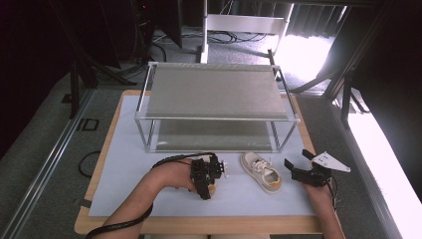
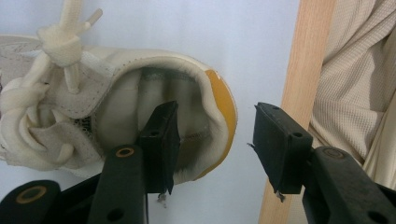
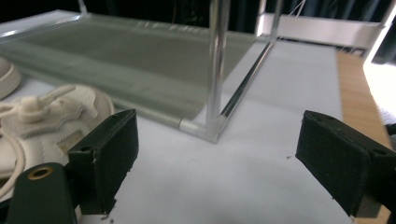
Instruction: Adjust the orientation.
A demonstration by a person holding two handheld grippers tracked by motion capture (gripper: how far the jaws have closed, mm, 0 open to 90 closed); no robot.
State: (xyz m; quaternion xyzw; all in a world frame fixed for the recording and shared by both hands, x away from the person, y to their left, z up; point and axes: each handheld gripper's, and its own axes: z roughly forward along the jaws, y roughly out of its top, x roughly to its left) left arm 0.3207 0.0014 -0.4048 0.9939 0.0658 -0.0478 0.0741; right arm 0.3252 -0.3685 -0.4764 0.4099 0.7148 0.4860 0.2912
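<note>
A cream shoe [image 2: 116, 84] with knotted laces and an orange heel lies on the white mat. My left gripper [image 2: 215, 135] straddles its heel wall, with one jaw inside the shoe's opening and the other outside. Neither pad presses on it, so the gripper is open. From above, the left gripper [image 1: 205, 179] covers most of this shoe [image 1: 213, 189]. A second matching shoe [image 1: 262, 173] lies just to its right. My right gripper [image 1: 297, 159] sits beyond that shoe, wide open and holding nothing. In the right gripper view [image 3: 217, 149] this shoe [image 3: 46, 116] lies beside the left jaw.
A two-tier metal rack [image 1: 216, 118] stands across the back of the mat [image 1: 124, 169]. Its near corner post [image 3: 218, 70] is close ahead of the right gripper. The table's wooden front edge [image 1: 199, 225] and the person's clothing [image 2: 355, 93] are right behind the left gripper.
</note>
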